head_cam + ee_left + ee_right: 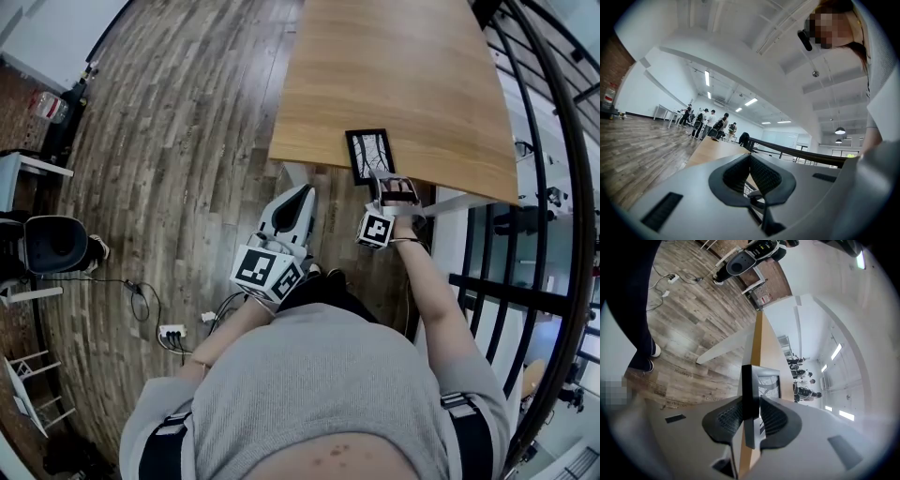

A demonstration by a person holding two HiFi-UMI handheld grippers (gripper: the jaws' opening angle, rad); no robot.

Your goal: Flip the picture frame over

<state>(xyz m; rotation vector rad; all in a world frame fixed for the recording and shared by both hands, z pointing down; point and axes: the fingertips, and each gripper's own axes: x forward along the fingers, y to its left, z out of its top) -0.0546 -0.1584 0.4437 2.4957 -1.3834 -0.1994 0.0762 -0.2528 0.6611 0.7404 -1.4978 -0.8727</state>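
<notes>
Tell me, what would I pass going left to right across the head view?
Power strip → left hand-held gripper → picture frame → railing.

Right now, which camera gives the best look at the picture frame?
The head view: the whole picture frame shows face-on at the table's near edge, the right tongs gripping its near end. The right gripper view shows it only edge-on between the pads. The left gripper view misses it.
</notes>
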